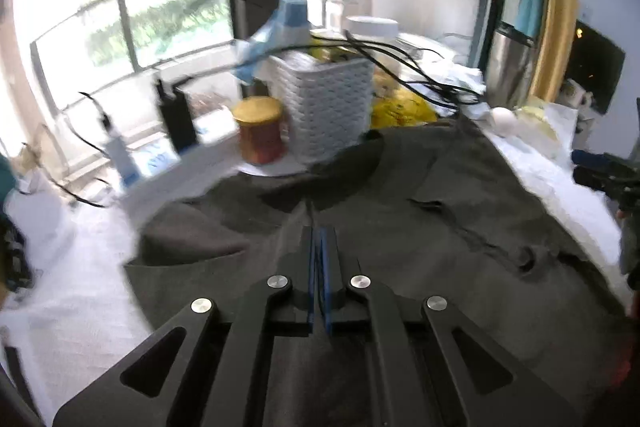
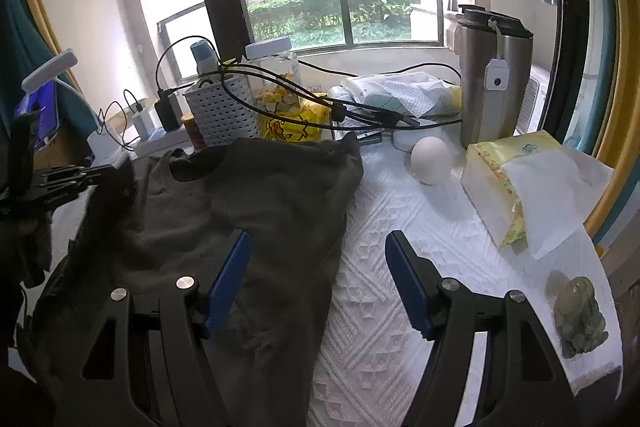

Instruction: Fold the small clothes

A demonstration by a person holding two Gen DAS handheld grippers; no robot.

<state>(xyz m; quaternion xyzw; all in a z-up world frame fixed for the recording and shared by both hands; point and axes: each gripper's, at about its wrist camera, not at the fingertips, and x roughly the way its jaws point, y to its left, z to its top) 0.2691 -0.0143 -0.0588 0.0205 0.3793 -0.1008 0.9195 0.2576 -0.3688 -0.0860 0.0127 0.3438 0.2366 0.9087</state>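
Risk of a slipped hem or a lopsided fold: thin fabric pinched at one edge only, cables and jars crowding the white basket (image 2: 224, 111) just beyond. Left tongs (image 1: 319, 247) clamped tight on a ridge of the dark garment (image 2: 248, 211), lifted cloth bunching near the basket. Right tongs (image 2: 318, 283) wide apart, holding nothing, straddling the garment's right edge. Garment spread on the white-covered counter (image 2: 400, 267), collar toward the basket.

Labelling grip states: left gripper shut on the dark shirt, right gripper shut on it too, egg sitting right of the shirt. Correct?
One error: the right gripper is open, its jaws wide apart and empty, as the right wrist view shows. The left gripper is shut on the dark shirt, and the egg sits right of it.
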